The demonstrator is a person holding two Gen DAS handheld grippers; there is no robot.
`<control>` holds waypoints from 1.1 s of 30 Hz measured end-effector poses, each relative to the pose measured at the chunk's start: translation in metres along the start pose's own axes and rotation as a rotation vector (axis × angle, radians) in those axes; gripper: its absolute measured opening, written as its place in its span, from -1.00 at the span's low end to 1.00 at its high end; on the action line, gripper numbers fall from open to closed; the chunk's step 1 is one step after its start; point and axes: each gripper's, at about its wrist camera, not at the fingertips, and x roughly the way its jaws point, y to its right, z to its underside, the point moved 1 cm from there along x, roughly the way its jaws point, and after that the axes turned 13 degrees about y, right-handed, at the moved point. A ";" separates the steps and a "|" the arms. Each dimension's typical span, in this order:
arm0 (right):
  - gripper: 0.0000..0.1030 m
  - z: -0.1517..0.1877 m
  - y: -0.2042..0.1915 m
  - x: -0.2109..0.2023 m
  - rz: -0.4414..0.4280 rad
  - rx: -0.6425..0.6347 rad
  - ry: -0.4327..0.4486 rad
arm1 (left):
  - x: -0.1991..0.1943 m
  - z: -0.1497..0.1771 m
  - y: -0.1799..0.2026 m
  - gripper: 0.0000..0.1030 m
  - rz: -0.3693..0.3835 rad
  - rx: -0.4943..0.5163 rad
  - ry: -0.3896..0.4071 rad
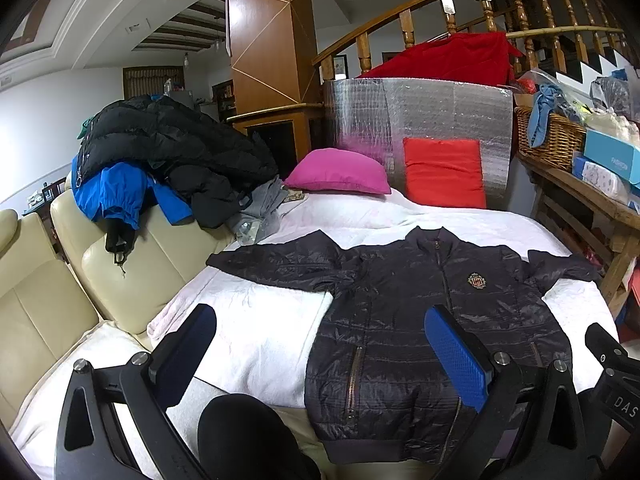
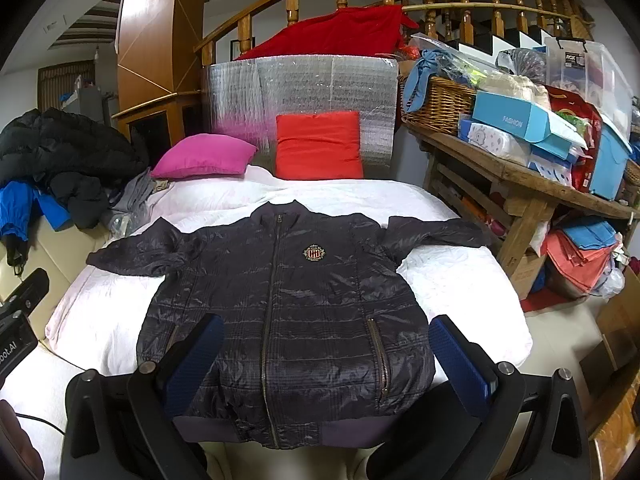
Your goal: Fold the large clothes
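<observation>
- dark quilted jacket lies flat, front up, zip closed, on a white blanket covering the bed; sleeves spread out to both sides, collar toward the far end, hem at the near edge
- gold crest badge on the chest, a zip pocket each side
- left tool w/ blue pads spread wide apart, nothing between them, above the jacket's near-left part and the blanket
- right tool also wide apart, empty, over the hem area
- far end of bed: pink cushion lying flat, red cushion propped vs a silver foil board; red fabric behind the board
- left of bed: cream leather sofa w/ a pile of black and blue coats on its back
- right: wooden desk crowded w/ a wicker basket, blue boxes, clear bin; folded cloth stacked under it
- wooden stair railing curves behind; wood-clad pillar at back left
- hard to make out: black rounded shape at bottom of left view, can't tell what it is; other tool's body cut off at each frame edge; jacket's far sleeve end partly out of sight past bed edge
</observation>
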 end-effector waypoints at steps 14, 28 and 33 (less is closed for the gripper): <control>1.00 -0.003 0.009 0.043 0.001 0.020 -0.031 | 0.050 0.009 0.014 1.00 0.035 0.012 -0.090; 1.00 0.021 0.240 0.308 0.084 0.570 -0.153 | 0.295 0.075 0.109 1.00 0.167 0.049 -0.421; 1.00 0.056 0.342 0.405 0.046 1.044 -0.163 | 0.348 0.078 0.144 1.00 0.160 0.056 -0.400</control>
